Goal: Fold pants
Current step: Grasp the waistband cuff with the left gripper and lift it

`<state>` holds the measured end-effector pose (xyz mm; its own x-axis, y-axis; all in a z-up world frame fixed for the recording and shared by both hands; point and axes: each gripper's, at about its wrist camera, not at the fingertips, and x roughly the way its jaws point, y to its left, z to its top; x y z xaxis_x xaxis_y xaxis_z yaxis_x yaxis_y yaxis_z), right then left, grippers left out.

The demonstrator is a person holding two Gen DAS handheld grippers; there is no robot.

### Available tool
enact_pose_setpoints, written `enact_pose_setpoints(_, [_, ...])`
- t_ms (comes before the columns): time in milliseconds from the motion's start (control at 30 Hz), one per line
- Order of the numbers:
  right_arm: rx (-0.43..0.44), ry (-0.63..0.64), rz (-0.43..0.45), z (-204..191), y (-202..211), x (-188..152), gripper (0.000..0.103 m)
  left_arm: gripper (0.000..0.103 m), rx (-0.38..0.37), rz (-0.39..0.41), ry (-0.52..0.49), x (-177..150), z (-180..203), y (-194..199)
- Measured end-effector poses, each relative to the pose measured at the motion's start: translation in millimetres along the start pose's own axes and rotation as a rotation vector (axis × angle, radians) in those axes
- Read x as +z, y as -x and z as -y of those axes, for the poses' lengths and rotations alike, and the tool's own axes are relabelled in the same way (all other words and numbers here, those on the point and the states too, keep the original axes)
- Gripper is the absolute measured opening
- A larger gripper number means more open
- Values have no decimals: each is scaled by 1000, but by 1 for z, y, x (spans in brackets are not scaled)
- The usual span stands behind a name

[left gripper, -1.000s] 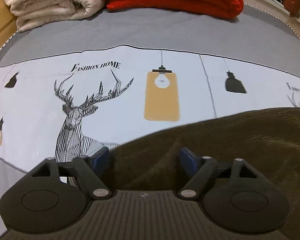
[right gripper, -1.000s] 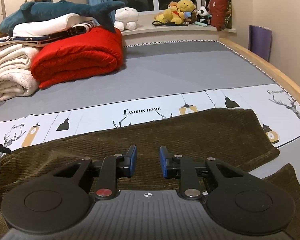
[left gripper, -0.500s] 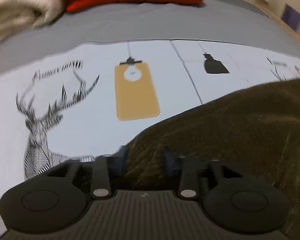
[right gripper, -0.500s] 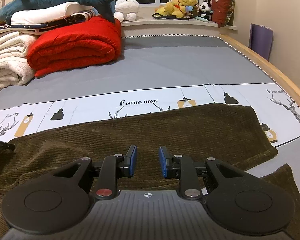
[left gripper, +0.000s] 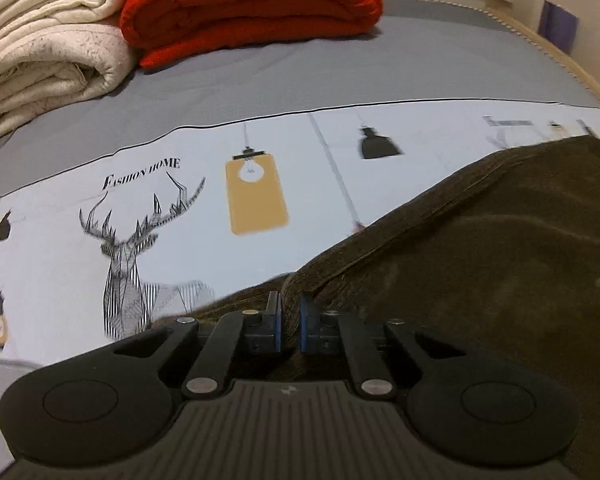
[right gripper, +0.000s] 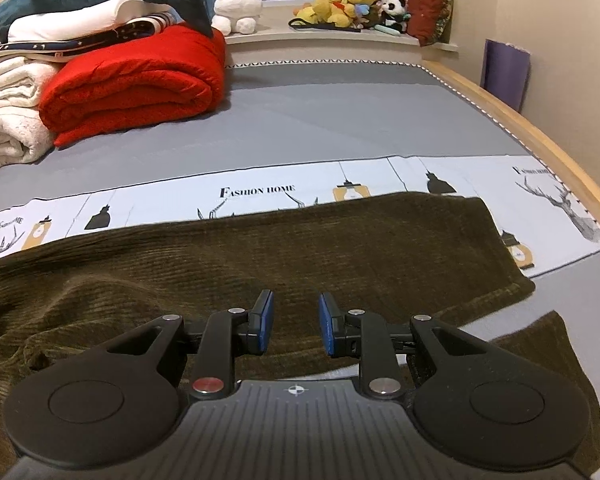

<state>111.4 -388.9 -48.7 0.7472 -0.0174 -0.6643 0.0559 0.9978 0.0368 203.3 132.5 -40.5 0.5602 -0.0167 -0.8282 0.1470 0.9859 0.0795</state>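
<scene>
Pinching a raised fold at the edge of the pants (left gripper: 480,248), the left tongs (left gripper: 290,320) have just been closing, and their blue pads now press on the brown corduroy caught between them. From that fold the cloth lifts off the bed (left gripper: 300,76) and slopes away to the right in the left wrist view. The pants lie across the printed strip (right gripper: 256,194) of the bedding, spread wide, with one leg's hem (right gripper: 512,276) near the bed's right side. The right tongs (right gripper: 294,326) hang just above the pants with their pads apart and nothing between them. At the far left of the bed sit a folded red quilt (right gripper: 136,84) and a cream blanket (left gripper: 48,52), side by side and touching.
</scene>
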Motion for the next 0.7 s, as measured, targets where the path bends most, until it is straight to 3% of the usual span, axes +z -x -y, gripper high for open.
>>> enact_pose_setpoints(167, [10, -41, 0, 5, 11, -5, 26, 7, -73, -5, 12, -42, 14, 79])
enact_pose_setpoints(267, [32, -48, 15, 7, 24, -9, 26, 7, -116, -84, 43, -79, 21, 100])
enact_pose_setpoints(400, [44, -23, 21, 11, 36, -15, 26, 9, -196, -226, 92, -112, 24, 92])
enact_pose_setpoints(433, [43, -24, 17, 13, 37, -17, 26, 9, -212, -232, 140, -117, 18, 93])
enact_pose_setpoints(467, [43, -28, 12, 16, 37, -18, 26, 18, -229, -223, 197, -119, 9, 95])
enact_pose_setpoints(500, [42, -33, 8, 18, 38, -19, 26, 37, -247, -207, 272, -122, -3, 98])
enact_pose_setpoints(533, [41, -39, 6, 20, 39, -19, 26, 44, -264, -188, 357, -124, -17, 102])
enact_pose_setpoints(600, [40, -47, 8, 23, 39, -20, 26, 48, -259, -208, 489, -134, -41, 100])
enact_pose_setpoints(700, [39, -52, 14, 26, 40, -19, 26, 49, -201, -306, 635, -146, -64, 83])
